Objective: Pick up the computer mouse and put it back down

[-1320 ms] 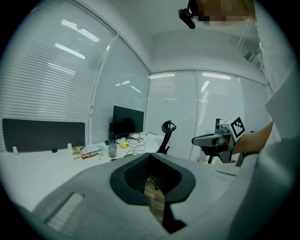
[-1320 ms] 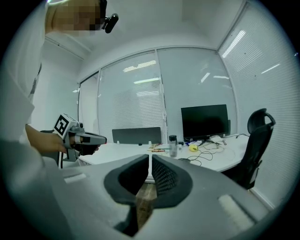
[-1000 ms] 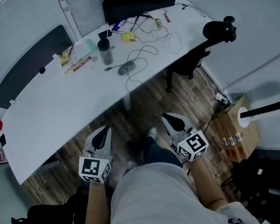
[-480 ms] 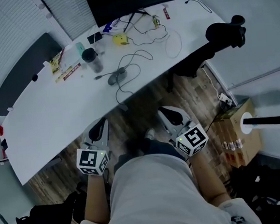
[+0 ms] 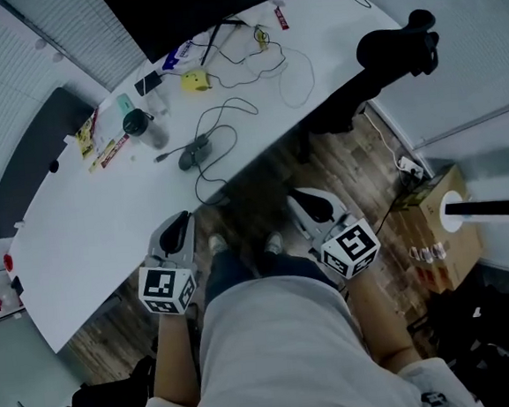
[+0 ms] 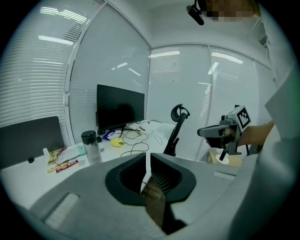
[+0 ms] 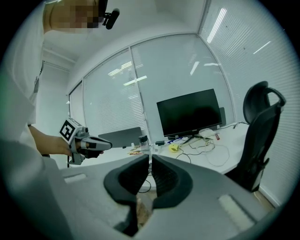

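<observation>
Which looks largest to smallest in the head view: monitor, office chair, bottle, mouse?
1. monitor, though cropped by the frame edge.
2. office chair.
3. bottle and mouse look about alike; the bottle perhaps slightly larger.

Mouse (image 5: 193, 153) on desk (image 5: 88, 223), before monitor (image 5: 193, 8)

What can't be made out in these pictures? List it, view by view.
Head view: the computer mouse is too small to tell its buttons or wheel.
Head view: the monitor is cut off by the top edge.
Head view: print on the packets is too small to read.
Left gripper view: the mouse does not show; the left tool fills the foreground.
</observation>
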Tool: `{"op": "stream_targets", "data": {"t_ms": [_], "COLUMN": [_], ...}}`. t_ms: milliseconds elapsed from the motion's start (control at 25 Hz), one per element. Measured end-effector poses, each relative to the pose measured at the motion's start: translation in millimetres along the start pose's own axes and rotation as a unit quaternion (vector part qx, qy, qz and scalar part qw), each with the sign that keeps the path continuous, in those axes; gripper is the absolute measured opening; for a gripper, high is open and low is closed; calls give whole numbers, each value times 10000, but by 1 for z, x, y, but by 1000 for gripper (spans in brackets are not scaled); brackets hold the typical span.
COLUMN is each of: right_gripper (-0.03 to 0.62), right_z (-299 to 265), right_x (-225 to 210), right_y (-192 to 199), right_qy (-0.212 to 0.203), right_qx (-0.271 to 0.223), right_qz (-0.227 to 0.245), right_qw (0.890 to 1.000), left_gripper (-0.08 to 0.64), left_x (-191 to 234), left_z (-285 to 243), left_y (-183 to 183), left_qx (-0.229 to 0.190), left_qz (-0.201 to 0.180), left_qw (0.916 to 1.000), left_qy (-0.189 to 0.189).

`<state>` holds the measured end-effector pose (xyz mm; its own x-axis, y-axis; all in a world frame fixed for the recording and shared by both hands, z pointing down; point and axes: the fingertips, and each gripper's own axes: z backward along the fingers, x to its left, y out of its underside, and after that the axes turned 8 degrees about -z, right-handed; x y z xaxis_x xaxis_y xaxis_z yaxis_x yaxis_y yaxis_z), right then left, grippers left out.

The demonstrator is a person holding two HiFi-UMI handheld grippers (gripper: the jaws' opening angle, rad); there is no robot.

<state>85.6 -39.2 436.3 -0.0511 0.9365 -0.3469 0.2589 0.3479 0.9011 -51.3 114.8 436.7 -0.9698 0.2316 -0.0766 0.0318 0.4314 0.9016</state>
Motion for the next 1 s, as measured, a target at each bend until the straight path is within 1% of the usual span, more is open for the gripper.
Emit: {"op": "stream_targets", "data": {"t_ms": [120,240,480,560,760,1000], "right_gripper": [21,21,21,21,21,21], "right_z": [2,1,-11,-16,-29,-37], "right_x": [-10,-17,-30,-31,-30,-30], "right_y": [-2,-1,4,5,3,3], "right_qy": [169,370,983,1185,1677,2235], "right_qx": [-44,-45,-13,0,-35,-143], "right_qz": [-94,-131,-345,-406,-544,-635], "right_qw": [9998,9992,9946,9921,9843,9725], "left_gripper": [26,78,138,152,219,265], "left_x": [3,8,31,41,66,88], "left_z": [-18,-37,-78,-91,-121,-157], "left_y": [-2,-1,9,15,30,65], "left_qx": [66,144,354,456,725,1146], "left_qz": [-56,-102,-311,-377,-541,-891], "left_qw": [9998,9989,9939,9914,9836,9688], "left_qy": [182,429,993,1171,1562,2009]}}
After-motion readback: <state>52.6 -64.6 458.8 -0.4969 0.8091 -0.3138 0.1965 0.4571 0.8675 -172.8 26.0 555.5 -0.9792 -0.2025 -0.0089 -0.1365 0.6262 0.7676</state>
